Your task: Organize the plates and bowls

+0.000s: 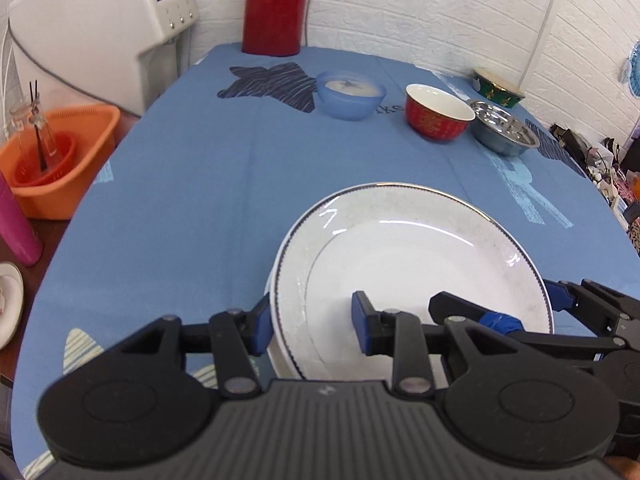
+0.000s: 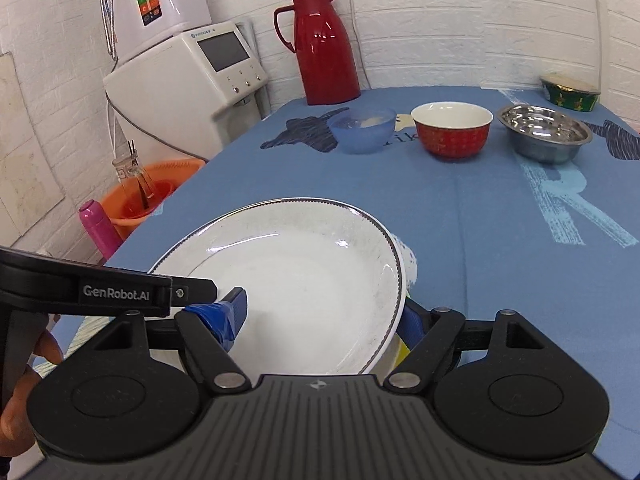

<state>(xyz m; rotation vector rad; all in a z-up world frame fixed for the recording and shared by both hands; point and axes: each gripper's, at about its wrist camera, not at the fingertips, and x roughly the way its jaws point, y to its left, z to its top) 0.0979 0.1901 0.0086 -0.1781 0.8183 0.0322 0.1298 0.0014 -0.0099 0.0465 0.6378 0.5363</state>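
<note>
The near edge of the white plate [image 1: 420, 264] is hidden behind both gripper bodies, and a second plate [image 1: 276, 354] under it shows only as a thin rim, so I cannot tell how many plates are stacked. The green bowl [image 2: 570, 92] at the far corner is partly cut by the steel bowl [image 2: 546, 132] in the left view.

The left gripper [image 1: 312, 322] points down over the blue tablecloth [image 1: 200, 200] and holds the left rim of the plate, one pad outside and one inside. The right gripper [image 2: 326, 314] grips the right rim in the same way, with wider jaws. A hand [image 2: 24, 380] is seen at the edge. The red bowl [image 2: 452, 130] and blue bowl [image 2: 362, 130] stand far behind, apart from the plate.
</note>
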